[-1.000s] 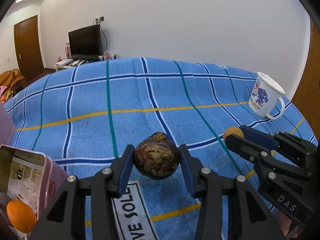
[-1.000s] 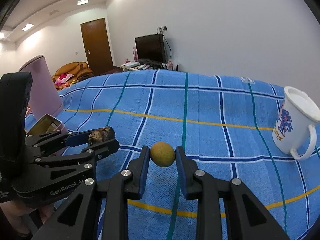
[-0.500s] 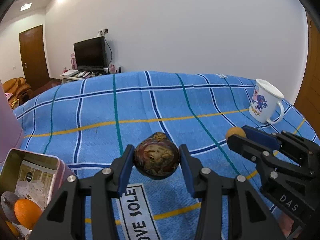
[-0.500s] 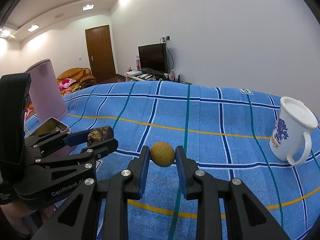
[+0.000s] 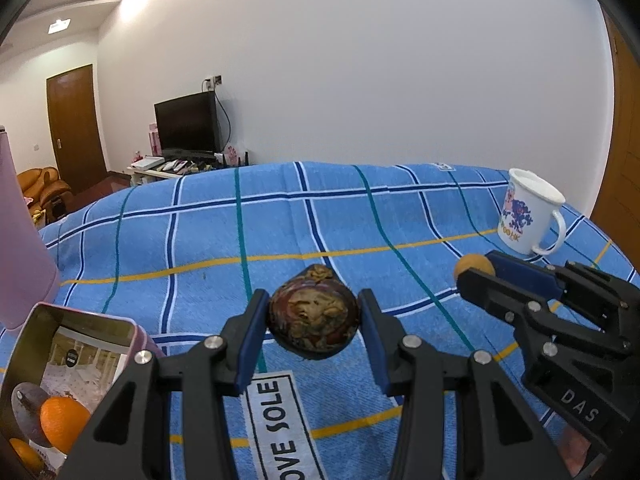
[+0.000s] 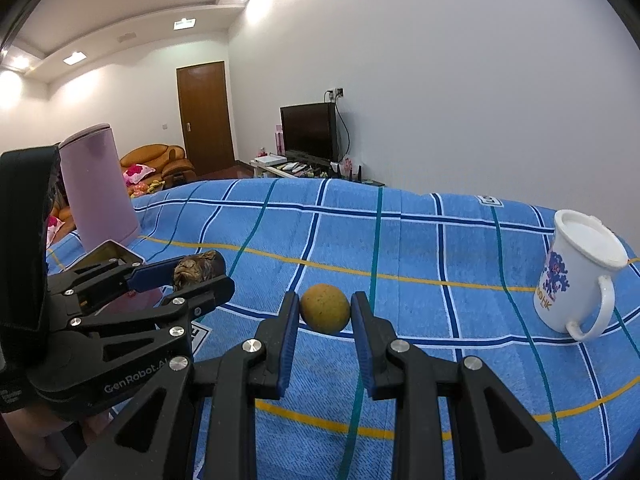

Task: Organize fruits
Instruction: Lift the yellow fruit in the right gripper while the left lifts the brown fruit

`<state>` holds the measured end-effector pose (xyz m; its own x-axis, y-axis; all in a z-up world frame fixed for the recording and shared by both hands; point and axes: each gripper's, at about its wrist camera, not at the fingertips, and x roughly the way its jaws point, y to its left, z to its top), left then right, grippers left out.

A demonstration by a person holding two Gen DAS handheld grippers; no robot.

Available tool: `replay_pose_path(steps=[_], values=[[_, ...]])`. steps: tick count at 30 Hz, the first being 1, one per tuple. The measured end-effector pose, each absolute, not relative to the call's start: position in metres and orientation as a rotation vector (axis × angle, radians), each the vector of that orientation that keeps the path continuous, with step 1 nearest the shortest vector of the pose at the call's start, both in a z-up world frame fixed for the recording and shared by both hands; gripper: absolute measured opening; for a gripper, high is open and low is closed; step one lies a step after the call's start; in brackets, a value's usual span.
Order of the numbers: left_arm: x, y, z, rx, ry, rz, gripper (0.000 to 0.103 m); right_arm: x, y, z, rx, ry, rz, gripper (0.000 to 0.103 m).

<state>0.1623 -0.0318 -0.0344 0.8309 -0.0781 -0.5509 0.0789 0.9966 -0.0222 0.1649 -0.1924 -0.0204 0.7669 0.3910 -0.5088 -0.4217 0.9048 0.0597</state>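
My left gripper (image 5: 313, 320) is shut on a dark brown, wrinkled round fruit (image 5: 313, 318), held above the blue checked cloth (image 5: 280, 232). My right gripper (image 6: 325, 312) is shut on a small yellow-brown round fruit (image 6: 325, 308). In the left wrist view the right gripper (image 5: 476, 270) reaches in from the right with the yellow fruit (image 5: 470, 265) at its tip. In the right wrist view the left gripper (image 6: 200, 272) sits at the left with the dark fruit (image 6: 198, 266). A pink-rimmed metal tin (image 5: 52, 344) at the lower left holds an orange (image 5: 64, 424) and a dark fruit (image 5: 26, 404).
A white mug (image 5: 528, 212) with a blue print stands at the right on the cloth, also seen as the mug (image 6: 580, 276) in the right wrist view. A tall pink container (image 6: 98, 188) stands behind the tin (image 6: 108, 254). A television (image 5: 188, 122) sits by the far wall.
Both views have tilted upward, so the cloth, mug and tin sit lower in the pictures. Both fruits stay clamped in the same place between the fingers.
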Motion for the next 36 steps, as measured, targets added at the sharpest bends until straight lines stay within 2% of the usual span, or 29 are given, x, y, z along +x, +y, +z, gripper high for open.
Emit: replay_pose_path(steps=[36], values=[[0.128,-0.025,-0.025,0.013,0.481,-0.035,0.047,0.142,-0.190,-0.012,-0.085,0.435,0.444,0.028]])
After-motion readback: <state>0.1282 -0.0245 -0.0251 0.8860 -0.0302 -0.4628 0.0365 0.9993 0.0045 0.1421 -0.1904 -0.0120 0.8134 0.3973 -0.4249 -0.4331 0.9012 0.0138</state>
